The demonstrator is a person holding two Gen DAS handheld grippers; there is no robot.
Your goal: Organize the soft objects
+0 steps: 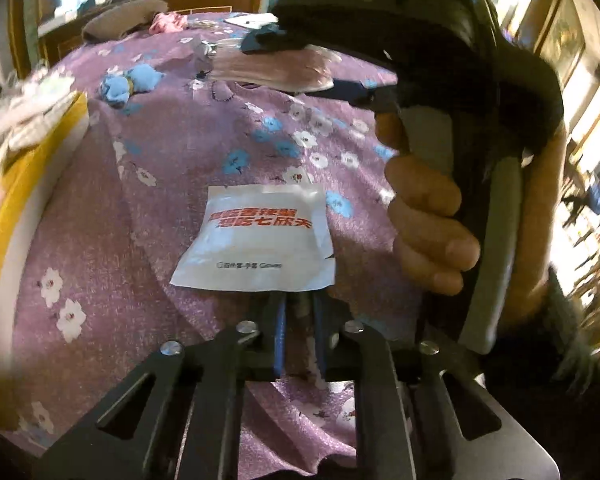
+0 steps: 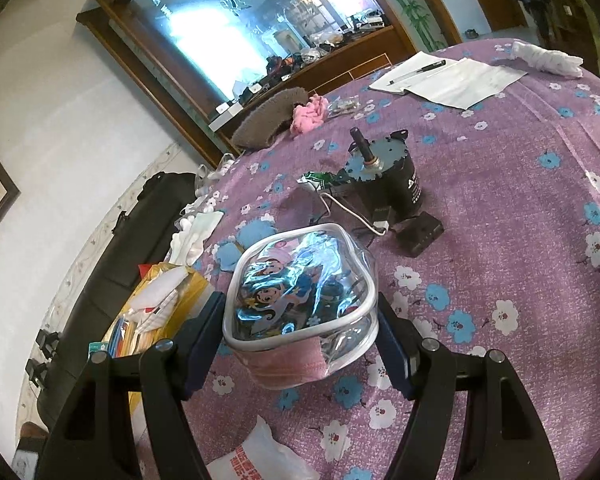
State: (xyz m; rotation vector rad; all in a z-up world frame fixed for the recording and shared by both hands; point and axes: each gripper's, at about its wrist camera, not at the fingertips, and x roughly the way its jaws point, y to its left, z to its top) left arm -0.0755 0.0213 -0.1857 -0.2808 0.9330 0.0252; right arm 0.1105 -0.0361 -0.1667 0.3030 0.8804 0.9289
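Left gripper (image 1: pixel 299 304) has its jaws closed together, blue pads nipping the near edge of a white sachet (image 1: pixel 256 238) with red lettering; the sachet lies flat on the purple floral tablecloth (image 1: pixel 172 184) just beyond the fingertips, and its corner also shows at the near edge of the right wrist view (image 2: pixel 256 460). Right gripper (image 2: pixel 300 344) stands wide, a blue pad on either side of a clear zip pouch (image 2: pixel 300 288) with white piping and a cartoon print; the pads look to be touching its side walls, pouch bottom resting on the cloth, so it looks gripped, though not certain. A pink mask (image 2: pixel 288 368) sits inside the pouch at its near end. In the left wrist view the person's right hand (image 1: pixel 428 216) wraps the grey handle of the right gripper on the right, with the pouch blurred at its tip far up the table. Far of the pouch: a black motor (image 2: pixel 388 176) with a shaft, a small black block (image 2: pixel 418 234) and a white cable just beside it. Far edge of the table: brown knit item (image 2: pixel 268 120), pink fluffy item (image 2: pixel 310 114), white papers (image 2: pixel 452 78) with a pen (image 2: pixel 418 70), white cloth (image 2: pixel 548 58) far right. Left of the pouch: yellow bag (image 2: pixel 168 300) stuffed with white things, white socks (image 2: pixel 192 236) beyond it near the table edge. Blue soft toy (image 1: pixel 128 84) far left in the left wrist view.
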